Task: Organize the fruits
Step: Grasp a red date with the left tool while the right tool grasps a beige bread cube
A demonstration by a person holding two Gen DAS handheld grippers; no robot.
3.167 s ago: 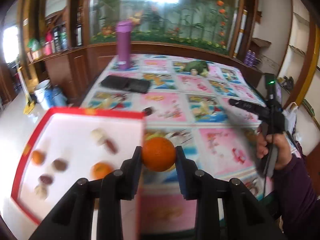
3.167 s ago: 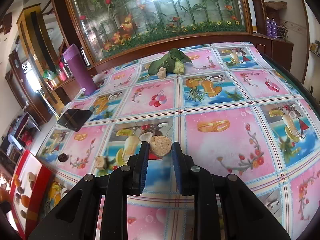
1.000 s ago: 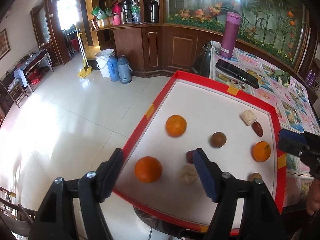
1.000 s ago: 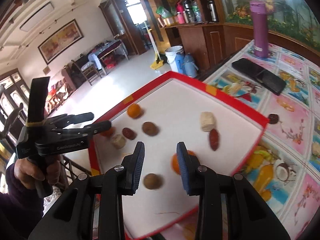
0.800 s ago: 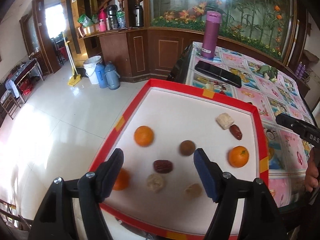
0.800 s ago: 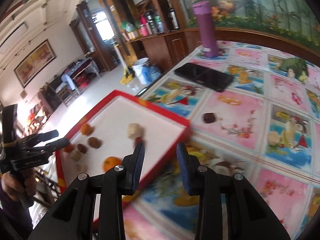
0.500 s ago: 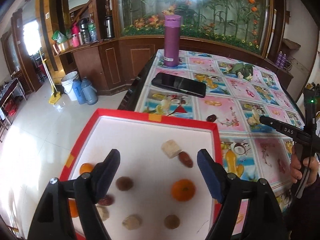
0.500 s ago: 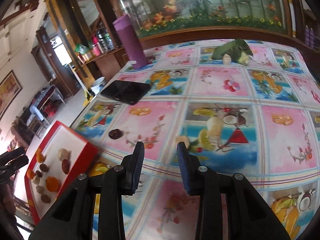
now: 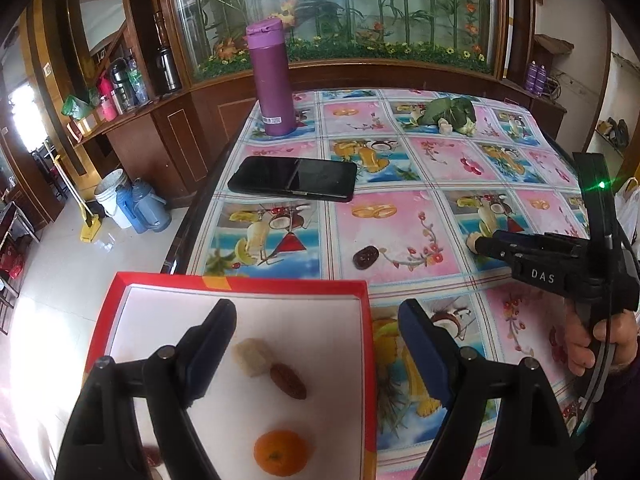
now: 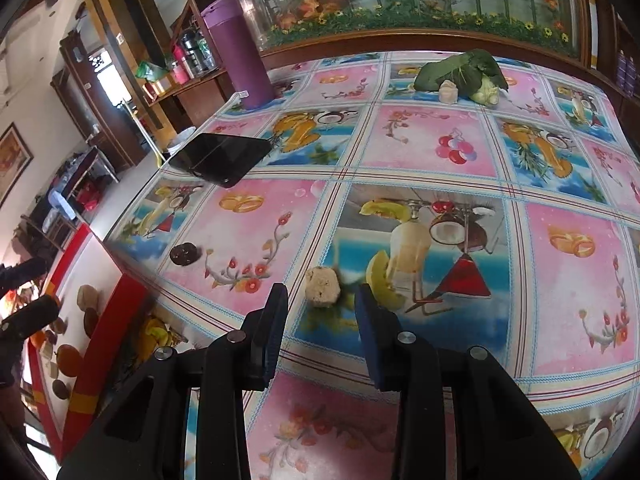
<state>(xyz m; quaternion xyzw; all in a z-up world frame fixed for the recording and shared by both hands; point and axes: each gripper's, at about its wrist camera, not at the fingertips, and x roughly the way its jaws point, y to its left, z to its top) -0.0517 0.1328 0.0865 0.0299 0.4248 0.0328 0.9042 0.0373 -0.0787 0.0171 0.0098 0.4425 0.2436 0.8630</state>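
A red-rimmed white tray (image 9: 362, 344) holds an orange (image 9: 280, 451), a red date (image 9: 288, 381) and a pale fruit chunk (image 9: 253, 357). My left gripper (image 9: 316, 328) is open and empty above the tray's far right corner. My right gripper (image 10: 320, 304) is open, its jaws either side of a pale lumpy fruit piece (image 10: 322, 286) on the tablecloth, apart from it. A dark round fruit (image 10: 184, 254) lies to its left; it also shows in the left wrist view (image 9: 365, 257). The tray (image 10: 116, 312) shows at the far left.
A black phone (image 9: 293, 178) and a purple flask (image 9: 271, 80) stand on the table's left side. Green leafy vegetables (image 10: 460, 70) with a small pale piece (image 10: 448, 90) lie at the back. The table edge runs beside the tray, with the floor below.
Both grippers swung from over the tray back toward the table. The orange is out of the left gripper and lies in the tray. The right gripper now frames a pale fruit piece.
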